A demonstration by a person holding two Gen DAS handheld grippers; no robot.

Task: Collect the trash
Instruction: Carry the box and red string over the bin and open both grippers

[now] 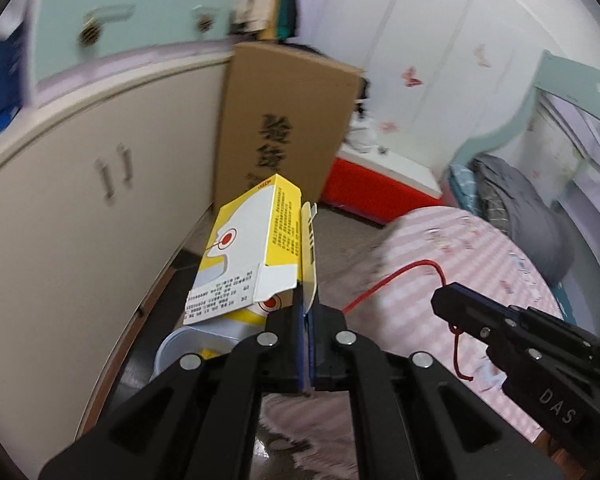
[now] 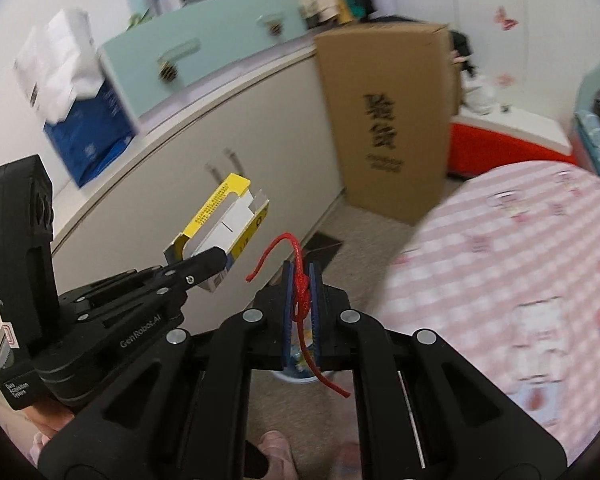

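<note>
Tall cardboard box (image 2: 384, 120) against cream cabinet (image 2: 236, 128), pink checked bed (image 2: 500, 264), red storage box (image 1: 376, 188)

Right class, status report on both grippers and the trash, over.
Left gripper shut on yellow box. Right gripper shut on knotted red string. Both carried above floor; nothing blocking ahead.

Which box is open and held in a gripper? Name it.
The yellow-and-white box, its end flap pinched by the left gripper. The brown cardboard carton stands closed on the floor, untouched.
</note>
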